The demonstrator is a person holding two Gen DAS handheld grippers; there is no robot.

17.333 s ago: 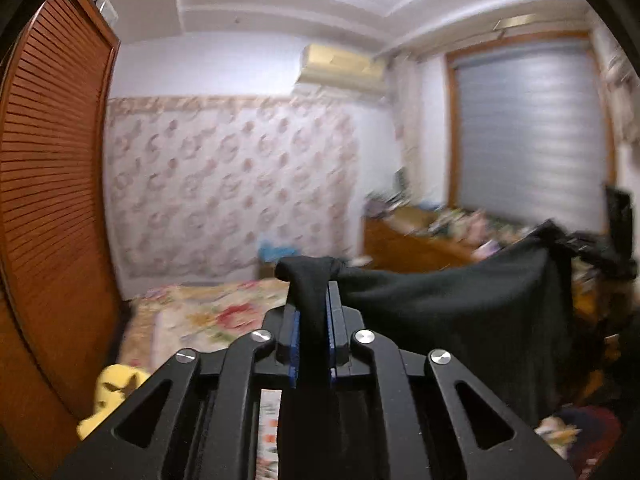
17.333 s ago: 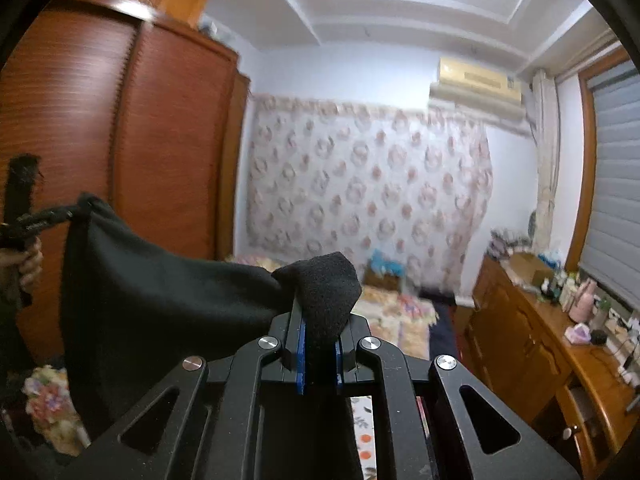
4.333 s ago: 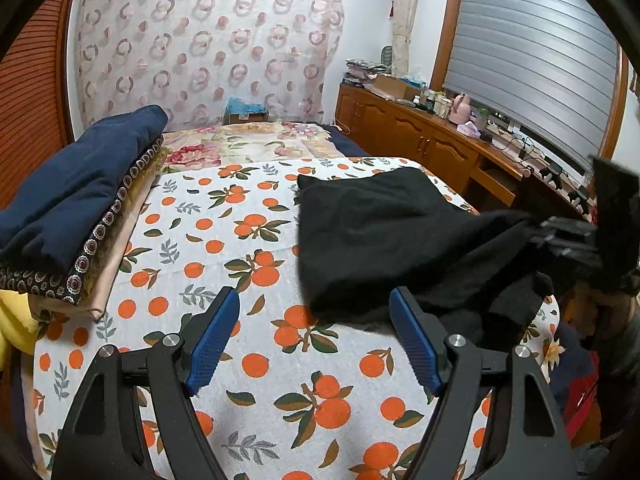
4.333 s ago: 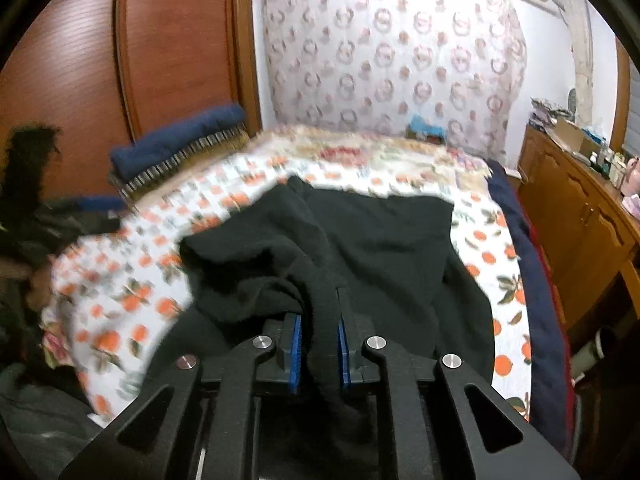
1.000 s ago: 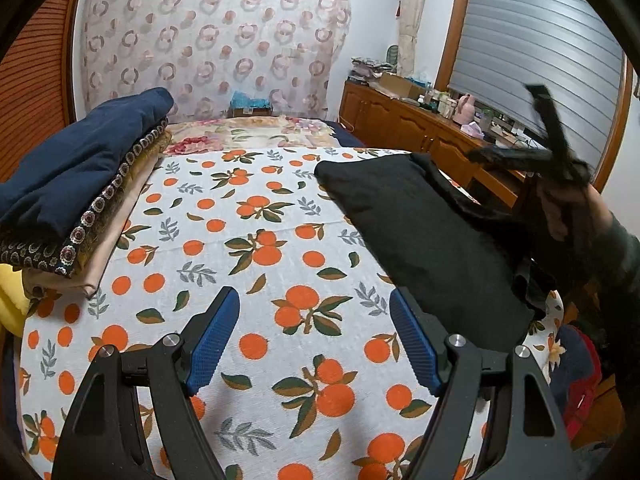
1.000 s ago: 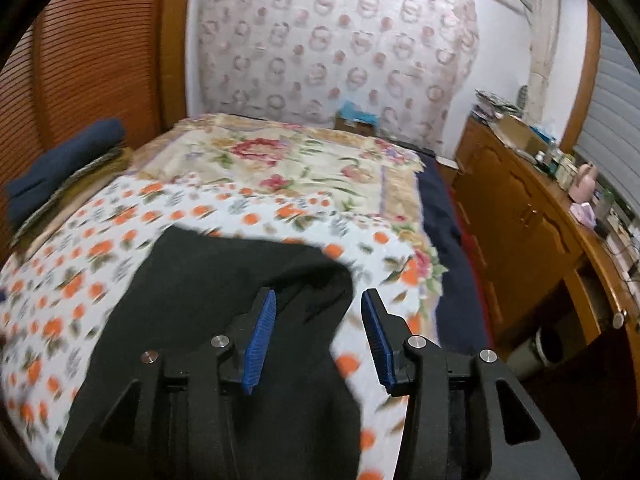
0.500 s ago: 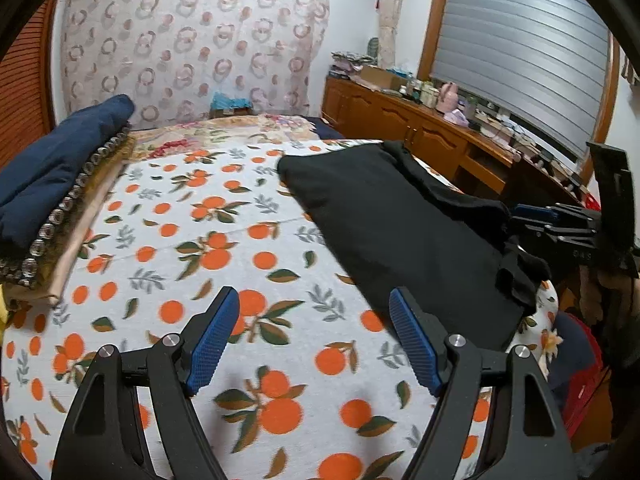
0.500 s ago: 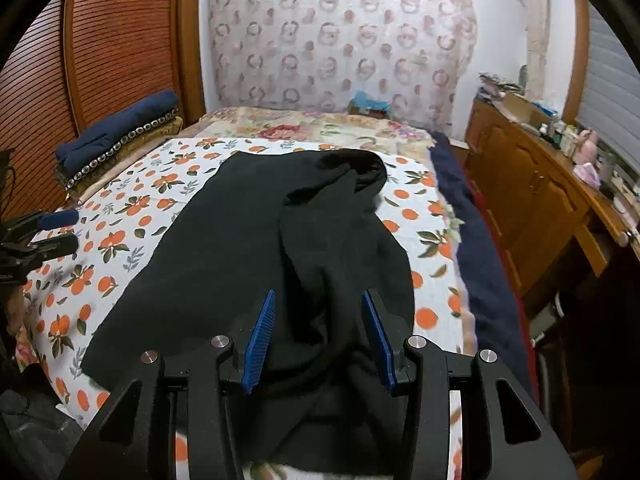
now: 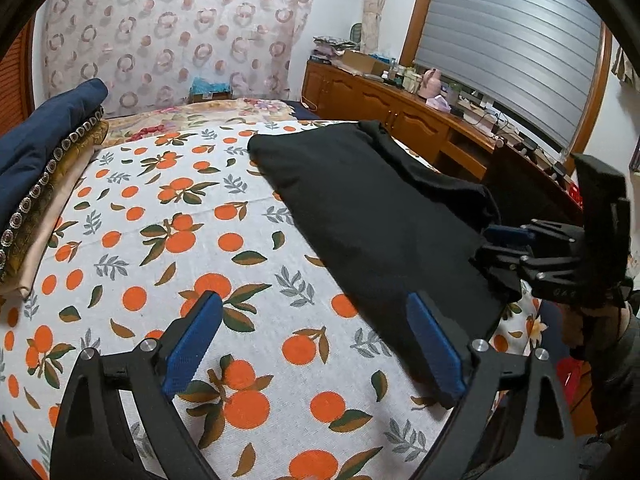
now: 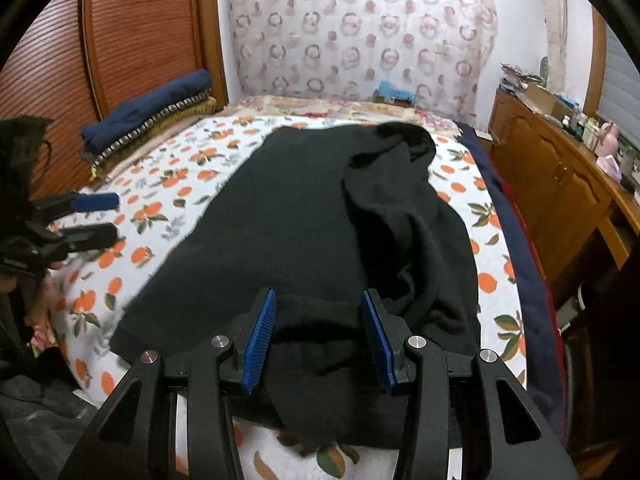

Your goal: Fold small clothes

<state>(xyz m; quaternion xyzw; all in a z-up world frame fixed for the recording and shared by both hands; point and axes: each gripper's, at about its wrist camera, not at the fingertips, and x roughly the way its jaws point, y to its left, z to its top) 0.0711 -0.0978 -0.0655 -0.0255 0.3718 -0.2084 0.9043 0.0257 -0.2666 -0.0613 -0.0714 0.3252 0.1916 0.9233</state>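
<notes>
A black garment (image 9: 360, 208) lies spread on the orange-print bed sheet (image 9: 160, 240), with a thicker rumpled fold along its right side (image 10: 400, 216). My left gripper (image 9: 314, 340) hovers over the sheet with its jaws opening. Only sheet shows between them, and the garment's near corner reaches the right finger. In the right wrist view the left gripper (image 10: 96, 218) sits off the garment's left edge. My right gripper (image 10: 320, 336) is open over the garment's near hem, where bunched cloth lies loosely between its pads (image 10: 260, 340). The left wrist view shows the right gripper (image 9: 496, 246) at the garment's right edge.
A stack of folded textiles, navy on top (image 9: 44, 148), sits along the bed's left side by a louvred wooden wardrobe (image 10: 132, 40). A navy blanket (image 10: 520, 260) runs down the bed's right edge. Beyond it stands a cluttered wooden sideboard (image 9: 400, 108).
The right gripper came back from the garment's far end to its near hem and sank lower. The left jaws stand wider apart, and the left gripper has edged toward the garment.
</notes>
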